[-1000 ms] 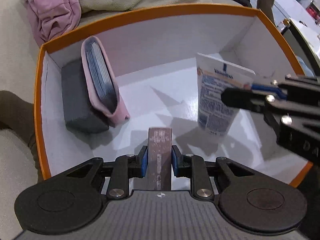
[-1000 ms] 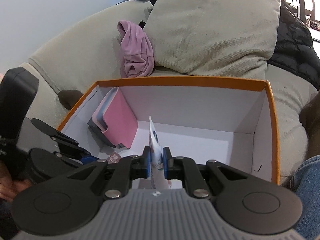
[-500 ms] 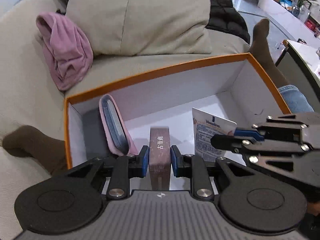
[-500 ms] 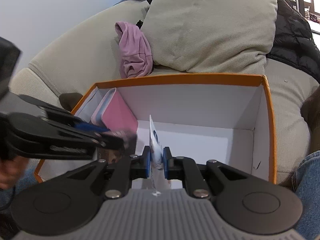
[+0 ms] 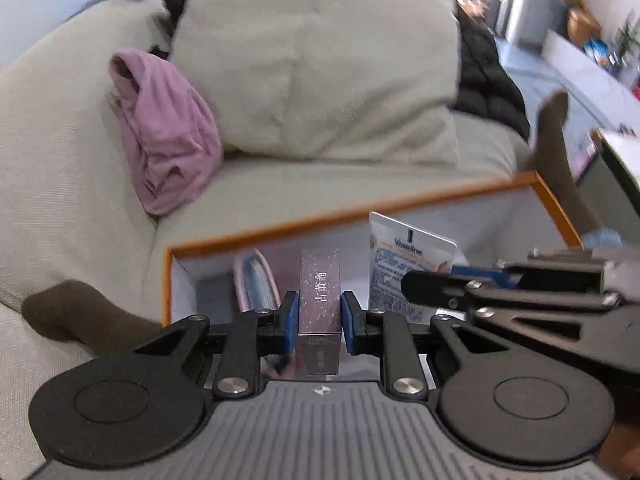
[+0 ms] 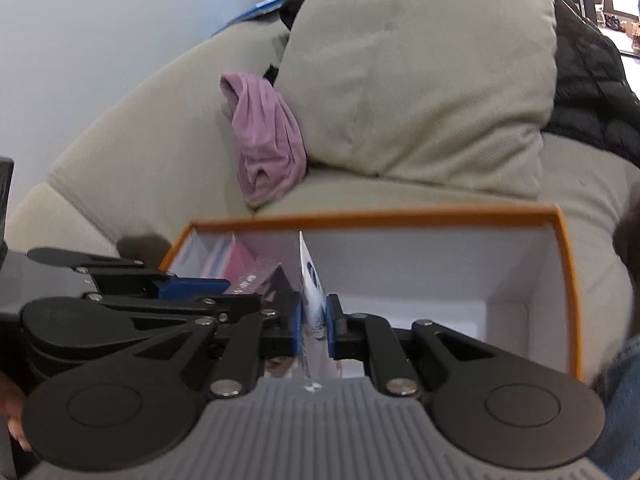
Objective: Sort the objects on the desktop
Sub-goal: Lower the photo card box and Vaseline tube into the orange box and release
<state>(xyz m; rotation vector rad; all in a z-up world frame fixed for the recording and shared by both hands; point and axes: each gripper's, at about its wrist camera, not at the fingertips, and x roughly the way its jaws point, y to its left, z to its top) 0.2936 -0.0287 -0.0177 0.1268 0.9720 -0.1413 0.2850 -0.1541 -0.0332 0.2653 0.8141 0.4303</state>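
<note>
My left gripper [image 5: 320, 322] is shut on a slim purple-brown box [image 5: 320, 292] with white characters, held upright over the near edge of the orange-rimmed white box [image 5: 400, 204]. My right gripper [image 6: 313, 326] is shut on a flat white Vaseline tube [image 6: 310, 280], seen edge-on; it also shows in the left wrist view [image 5: 404, 264]. The right gripper [image 5: 404, 284] reaches in from the right beside the left one. A pink case [image 5: 258, 280] leans in the box's left corner.
The box [image 6: 568, 280] sits on a beige sofa with a large cushion [image 5: 320, 60] behind it. A pink cloth [image 5: 168, 136] lies at the cushion's left. A dark-socked foot [image 5: 80, 312] is left of the box, a black jacket [image 6: 592, 92] at the right.
Both grippers have lifted and pulled back from inside the box, carrying the purple-brown box and the Vaseline tube up to the rim. The views now tilt toward the sofa.
</note>
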